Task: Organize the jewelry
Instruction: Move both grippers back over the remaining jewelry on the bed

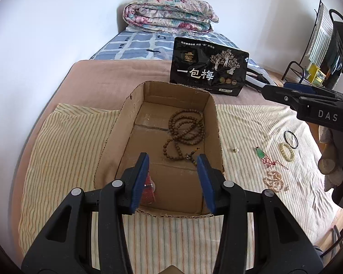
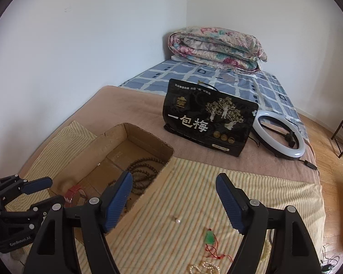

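An open cardboard box (image 1: 213, 123) (image 2: 116, 134) sits on a striped cloth. Inside lie brown bead strands (image 1: 186, 132) (image 2: 144, 171) and a red item (image 1: 148, 189) (image 2: 74, 193). My left gripper (image 1: 172, 159) is open and empty over the box's near end; it also shows at the left of the right wrist view (image 2: 45, 191). On the cloth right of the box lie a small white bead (image 1: 235, 150) (image 2: 177, 221), a green pendant on red cord (image 1: 260, 154) (image 2: 210, 238), a pearl strand (image 1: 274, 180) (image 2: 203, 268), a pale bead bracelet (image 1: 287, 151) and a black ring (image 1: 290, 139). My right gripper (image 2: 175, 182) is open and empty above the cloth.
A black gift bag (image 1: 208, 68) (image 2: 208, 118) stands behind the box. A ring light (image 2: 279, 134) lies right of it. A folded floral quilt (image 1: 169, 16) (image 2: 217, 48) is at the bed's far end. A wall runs along the left.
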